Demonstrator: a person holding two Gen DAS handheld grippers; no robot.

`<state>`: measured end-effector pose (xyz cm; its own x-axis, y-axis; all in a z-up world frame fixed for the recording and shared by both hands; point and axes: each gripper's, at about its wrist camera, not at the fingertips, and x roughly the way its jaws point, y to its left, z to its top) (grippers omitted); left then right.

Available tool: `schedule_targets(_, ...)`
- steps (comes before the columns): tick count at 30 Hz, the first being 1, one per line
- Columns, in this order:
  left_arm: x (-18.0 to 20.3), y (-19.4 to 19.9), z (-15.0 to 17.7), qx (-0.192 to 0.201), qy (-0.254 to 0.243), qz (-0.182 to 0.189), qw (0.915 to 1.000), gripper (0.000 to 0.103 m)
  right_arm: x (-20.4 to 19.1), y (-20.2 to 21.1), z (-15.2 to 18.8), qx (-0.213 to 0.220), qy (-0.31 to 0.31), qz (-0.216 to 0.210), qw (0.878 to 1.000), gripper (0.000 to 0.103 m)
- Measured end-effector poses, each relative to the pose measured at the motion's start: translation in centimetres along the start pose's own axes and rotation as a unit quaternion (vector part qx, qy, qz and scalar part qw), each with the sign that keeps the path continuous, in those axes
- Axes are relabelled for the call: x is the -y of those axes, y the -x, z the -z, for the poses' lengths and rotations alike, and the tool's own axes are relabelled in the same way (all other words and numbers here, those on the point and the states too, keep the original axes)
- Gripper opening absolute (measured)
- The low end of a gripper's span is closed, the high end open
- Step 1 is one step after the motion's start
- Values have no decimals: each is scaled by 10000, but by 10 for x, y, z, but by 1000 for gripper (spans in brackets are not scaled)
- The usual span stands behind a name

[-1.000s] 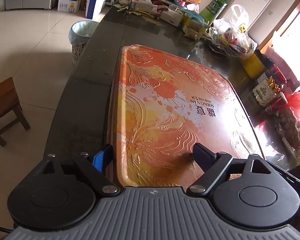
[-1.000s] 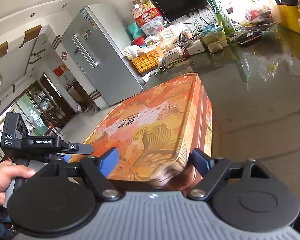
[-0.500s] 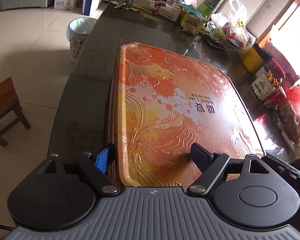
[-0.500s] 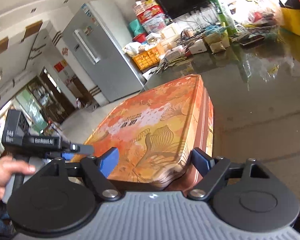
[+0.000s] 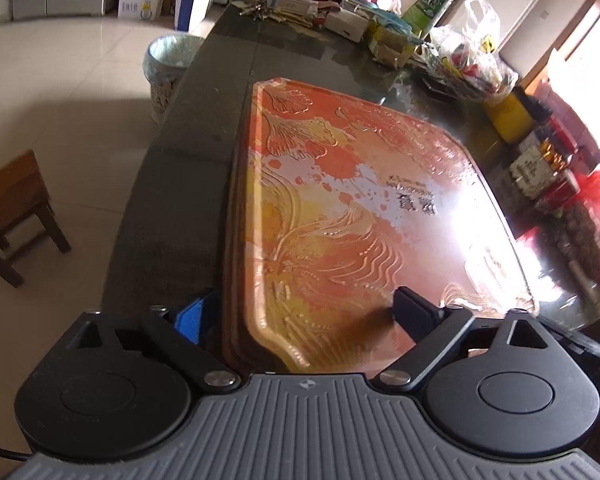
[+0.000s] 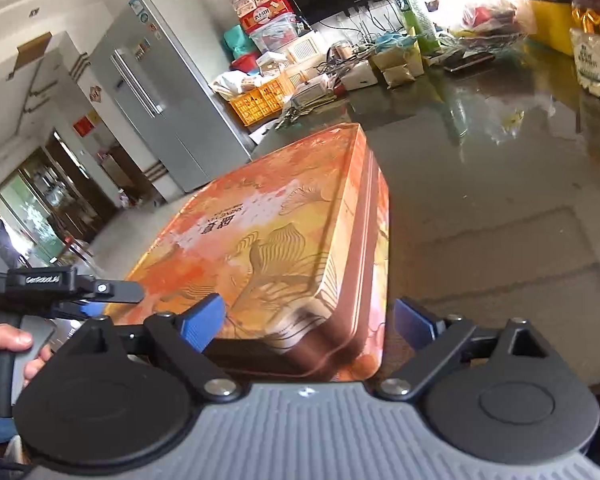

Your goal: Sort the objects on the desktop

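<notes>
A large flat orange tin box (image 5: 340,208) with an embossed leaf pattern lies on the dark glossy table (image 5: 188,184). My left gripper (image 5: 302,308) is open and straddles the box's near left corner: the blue-padded finger is beside the box's left wall, the other finger over the lid. In the right wrist view the same orange tin box (image 6: 268,240) fills the middle. My right gripper (image 6: 307,316) is open around its near right corner, one finger above the lid, one beside the right wall. The left gripper (image 6: 100,288) and the hand (image 6: 4,344) holding it show at the left.
Clutter lines the table's far end: small boxes (image 5: 344,28), plastic bags (image 5: 472,64), a yellow container (image 5: 508,116), jars (image 6: 596,52). A lined bin (image 5: 168,64) and a wooden stool (image 5: 12,216) stand on the tiled floor at the left. Bare tabletop (image 6: 500,220) lies right of the tin.
Both grippers keep their place at the tin's near corners, fingers equally wide. The views have shifted a little, and bright glare now covers the lid's right side.
</notes>
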<state>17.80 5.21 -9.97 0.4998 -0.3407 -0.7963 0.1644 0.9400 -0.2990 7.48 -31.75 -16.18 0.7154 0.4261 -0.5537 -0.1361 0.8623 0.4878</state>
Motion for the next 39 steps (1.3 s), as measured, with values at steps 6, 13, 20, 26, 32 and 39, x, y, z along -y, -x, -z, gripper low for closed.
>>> schedule_targets(6,3,0,10,-300,-133,-6,9995,97,-27,-12,4,-122,218,183,9995,93)
schedule_targets(13,-3,5,17,-93,77,107,9999,96,-45,-35,2,-56,116,332,9994,101)
schedule_targets(20,-7,6,-1,273,-63,-362,9990,97,-45,-57,-6,174,20,799,9967,103)
schedule_targets(26,2,-3,-17,81,-531,-823,9952,100,-68,-79,-16,25,623,1079,9922,103)
schedule_targets(32,6,-5,-18,-91,-719,-916,9932,103,-78,-105,-11,-125,706,1045,9919,102)
schedule_targets(39,16,4,-28,357,-833,-1033,9905,101,-109,-109,-12,297,880,1120,9894,103)
